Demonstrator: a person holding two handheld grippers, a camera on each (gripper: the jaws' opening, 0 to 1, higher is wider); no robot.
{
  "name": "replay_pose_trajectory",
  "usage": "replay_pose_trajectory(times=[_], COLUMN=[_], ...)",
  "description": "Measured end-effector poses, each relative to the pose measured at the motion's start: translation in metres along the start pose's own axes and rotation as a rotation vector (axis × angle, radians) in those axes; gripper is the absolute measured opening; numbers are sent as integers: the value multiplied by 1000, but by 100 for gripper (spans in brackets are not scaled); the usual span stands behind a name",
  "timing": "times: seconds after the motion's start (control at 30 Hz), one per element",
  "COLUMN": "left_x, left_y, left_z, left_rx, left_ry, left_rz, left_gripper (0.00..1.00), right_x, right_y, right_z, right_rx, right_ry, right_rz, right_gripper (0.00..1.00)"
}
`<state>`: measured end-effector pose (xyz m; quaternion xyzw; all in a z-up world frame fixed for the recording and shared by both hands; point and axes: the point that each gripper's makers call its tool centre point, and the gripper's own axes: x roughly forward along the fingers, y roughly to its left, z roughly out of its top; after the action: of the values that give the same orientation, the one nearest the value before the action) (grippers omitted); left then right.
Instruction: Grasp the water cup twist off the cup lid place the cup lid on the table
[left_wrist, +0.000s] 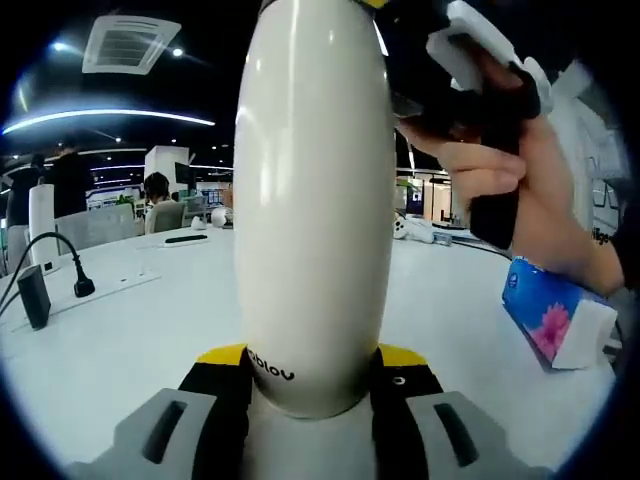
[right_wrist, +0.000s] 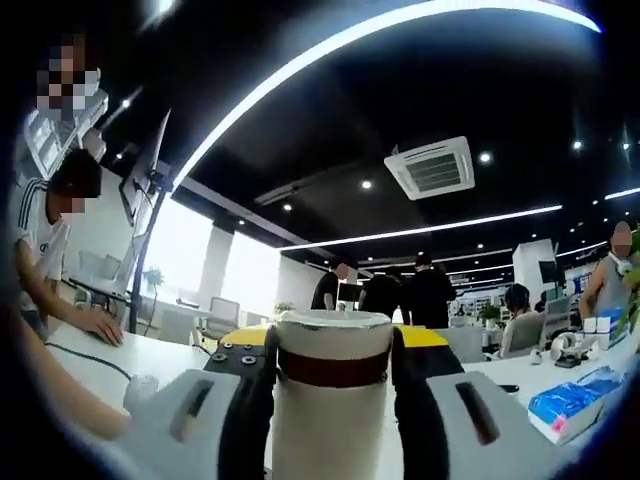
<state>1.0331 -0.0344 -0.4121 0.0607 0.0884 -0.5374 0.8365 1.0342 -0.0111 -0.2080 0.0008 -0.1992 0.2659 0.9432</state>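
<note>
Above the desk (left_wrist: 120, 330), left hand-held gripper (left_wrist: 315, 385) pinches water cup (left_wrist: 315, 200); right hand-held gripper (right_wrist: 335, 385) pinches cup lid (right_wrist: 333, 350). Twist squarely, body held steady.

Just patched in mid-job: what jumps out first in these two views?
The tall, cream-white smooth water cup dominates the left gripper view, upright and clamped at its base between the left hand-held gripper jaws. In the right gripper view, the right hand-held gripper grips its cream cylindrical lid with a dark red band. A blue tissue pack lies on the white table.
</note>
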Motion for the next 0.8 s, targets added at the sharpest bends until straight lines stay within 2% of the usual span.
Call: replay_pose_trajectory(times=[0.13, 0.3, 0.43, 0.8], left_x=[0, 0, 0, 0], left_y=[0, 1, 1, 2], left_z=[0, 1, 1, 0], left_rx=[1, 1, 1, 1], left_ry=[0, -1, -1, -1], left_rz=[0, 1, 1, 1], left_gripper=[48, 48, 48, 48], right_x=[1, -1, -1, 2], right_y=[3, 5, 4, 3], right_z=[0, 1, 1, 3], right_rx=[-3, 19, 83, 147], right_ry=[-5, -25, -41, -66], right_rz=[32, 108, 162, 280], right_gripper=[47, 47, 47, 46])
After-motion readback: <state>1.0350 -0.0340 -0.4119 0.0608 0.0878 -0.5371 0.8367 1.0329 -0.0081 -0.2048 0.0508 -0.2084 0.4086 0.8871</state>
